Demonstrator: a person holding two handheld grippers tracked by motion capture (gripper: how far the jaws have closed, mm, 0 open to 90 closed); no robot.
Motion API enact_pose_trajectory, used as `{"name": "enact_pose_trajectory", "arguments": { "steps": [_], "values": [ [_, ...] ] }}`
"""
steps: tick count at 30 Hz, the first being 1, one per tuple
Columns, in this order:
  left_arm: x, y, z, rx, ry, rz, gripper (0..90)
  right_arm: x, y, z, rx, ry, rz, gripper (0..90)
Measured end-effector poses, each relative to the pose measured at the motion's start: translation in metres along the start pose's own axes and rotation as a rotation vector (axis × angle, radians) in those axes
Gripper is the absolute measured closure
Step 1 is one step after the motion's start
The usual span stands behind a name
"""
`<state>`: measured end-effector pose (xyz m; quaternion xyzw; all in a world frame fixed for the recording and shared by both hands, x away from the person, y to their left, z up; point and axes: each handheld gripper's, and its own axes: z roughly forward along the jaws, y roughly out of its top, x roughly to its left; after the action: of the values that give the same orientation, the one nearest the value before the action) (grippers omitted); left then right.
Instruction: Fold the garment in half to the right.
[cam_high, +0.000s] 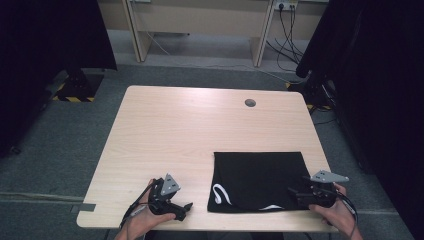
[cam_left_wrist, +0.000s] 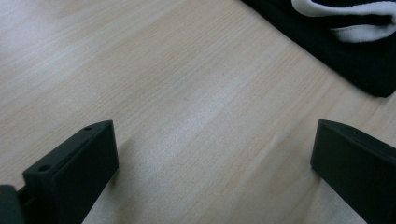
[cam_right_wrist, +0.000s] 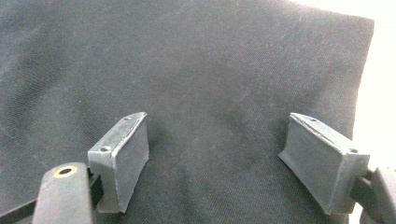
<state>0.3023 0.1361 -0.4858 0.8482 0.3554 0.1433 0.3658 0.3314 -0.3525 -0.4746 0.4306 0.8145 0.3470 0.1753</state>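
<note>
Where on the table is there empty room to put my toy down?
The whole far half of the table is bare, from the far edge, past the small round hole, down to the black cloth. The left side beside the cloth is bare too, up to the left tool. The near right corner is crowded: the cloth lies there, with the right tool over it.
</note>
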Motion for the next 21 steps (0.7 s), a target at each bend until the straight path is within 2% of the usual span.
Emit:
{"name": "enact_pose_trajectory", "arguments": {
  "steps": [6, 12, 18, 21],
  "values": [
    [0.000, 0.000, 0.000, 0.001, 0.003, -0.002, 0.0, -0.007, 0.005, 0.003, 0.013, -0.005, 0.007, 23.3],
    [-0.001, 0.000, 0.000, 0.000, 0.007, -0.006, 0.0, -0.012, 0.004, 0.004, -0.003, -0.016, 0.022, 23.6],
    [-0.004, -0.001, -0.001, -0.010, 0.002, 0.002, 2.4, -0.011, 0.004, 0.003, 0.004, -0.047, 0.047, 23.6],
    [-0.013, 0.000, -0.001, -0.027, -0.020, 0.022, 2.5, -0.009, 0.004, 0.003, 0.006, -0.060, 0.054, 23.6]
  ]
}}
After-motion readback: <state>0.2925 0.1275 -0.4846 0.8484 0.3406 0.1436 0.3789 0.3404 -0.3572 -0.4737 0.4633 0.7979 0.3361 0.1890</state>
